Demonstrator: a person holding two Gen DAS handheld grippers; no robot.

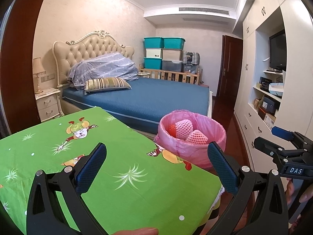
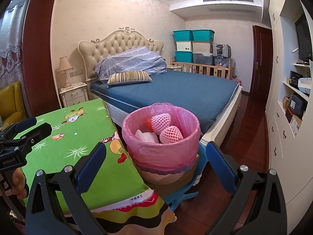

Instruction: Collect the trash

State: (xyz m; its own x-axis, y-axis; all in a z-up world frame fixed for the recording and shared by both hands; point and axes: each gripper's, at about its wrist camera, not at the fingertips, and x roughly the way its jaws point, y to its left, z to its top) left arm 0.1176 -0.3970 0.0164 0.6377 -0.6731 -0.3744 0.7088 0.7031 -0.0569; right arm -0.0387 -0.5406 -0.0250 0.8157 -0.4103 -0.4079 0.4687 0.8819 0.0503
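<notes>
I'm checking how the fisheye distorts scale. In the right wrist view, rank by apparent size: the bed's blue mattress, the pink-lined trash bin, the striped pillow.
1. Blue mattress, largest.
2. Pink-lined trash bin; it sits nearer the camera, which inflates it.
3. Striped pillow, smallest.

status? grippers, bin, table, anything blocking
Left gripper open, empty, over the green tablecloth. Right gripper open, empty, facing the bin. Bin holds foam nets; no trash seen on the cloth. Nothing blocking.
</notes>
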